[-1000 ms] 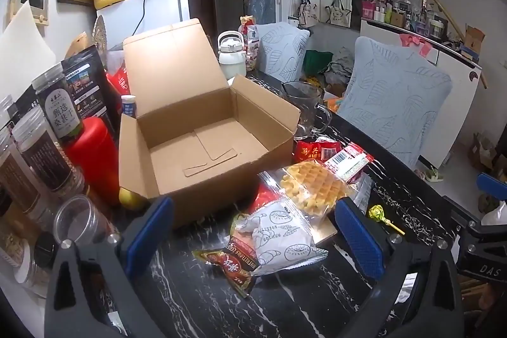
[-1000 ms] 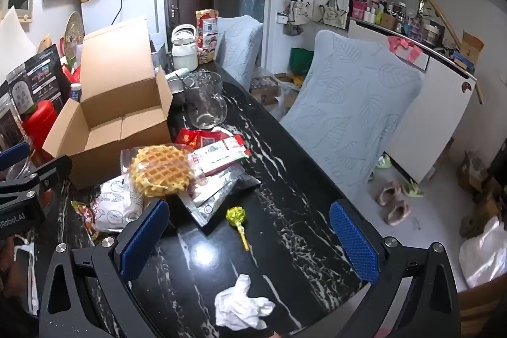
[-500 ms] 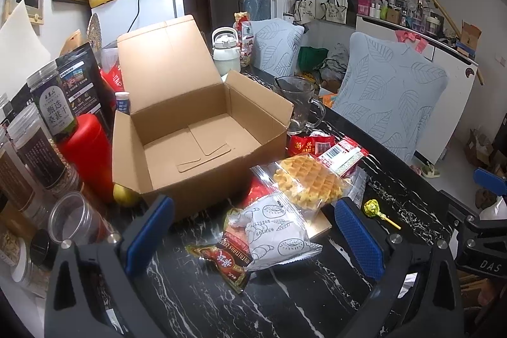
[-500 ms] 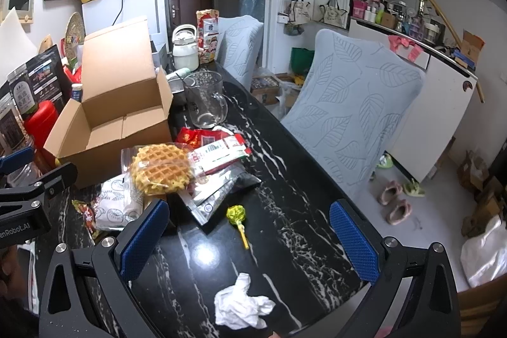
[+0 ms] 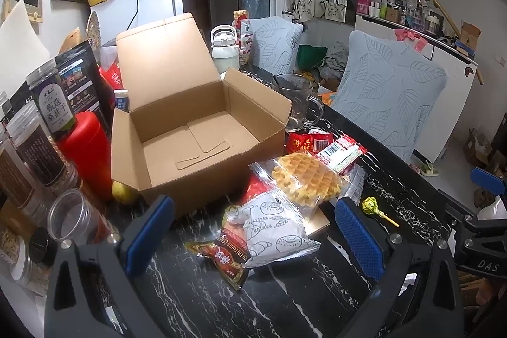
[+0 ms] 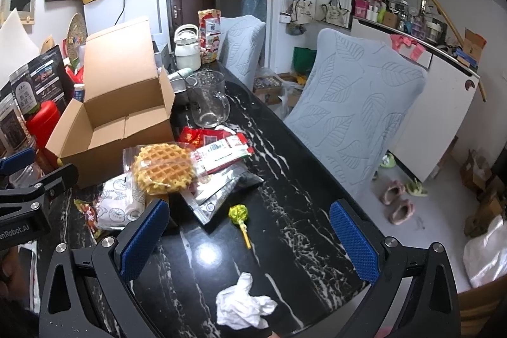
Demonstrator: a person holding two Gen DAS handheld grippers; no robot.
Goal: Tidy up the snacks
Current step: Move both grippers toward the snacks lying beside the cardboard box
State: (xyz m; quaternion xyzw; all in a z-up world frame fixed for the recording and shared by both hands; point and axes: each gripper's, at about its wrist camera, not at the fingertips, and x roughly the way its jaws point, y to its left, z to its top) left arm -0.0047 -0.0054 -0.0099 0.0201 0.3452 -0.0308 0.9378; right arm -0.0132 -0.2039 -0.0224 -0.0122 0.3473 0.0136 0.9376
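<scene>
An open, empty cardboard box (image 5: 196, 135) (image 6: 117, 116) stands on the black marble table (image 5: 285, 306). In front of it lies a heap of snacks: a bagged waffle (image 5: 304, 178) (image 6: 163, 168), a white bread packet (image 5: 272, 230) (image 6: 118, 205), red packets (image 5: 309, 141) (image 6: 202, 137), a red-and-white bar (image 5: 342, 152) (image 6: 221, 152), a silver pouch (image 6: 218, 192) and a green lollipop (image 5: 374, 206) (image 6: 239, 216). My left gripper (image 5: 253, 236) hovers open over the bread packet. My right gripper (image 6: 248, 238) is open above the lollipop, holding nothing.
Jars (image 5: 38, 129), a red canister (image 5: 87, 148), a yellow fruit (image 5: 122, 191) and an empty plastic jar (image 5: 73, 220) crowd the box's left. A glass mug (image 5: 296, 103) (image 6: 207, 102) stands behind the snacks. Crumpled tissue (image 6: 244, 304) lies near the front edge. Cushioned chairs (image 6: 358, 116) line the right side.
The left view has shifted slightly, as if the left gripper drew back or rose a little; the box and snacks sit a bit farther left. The right view is nearly unchanged.
</scene>
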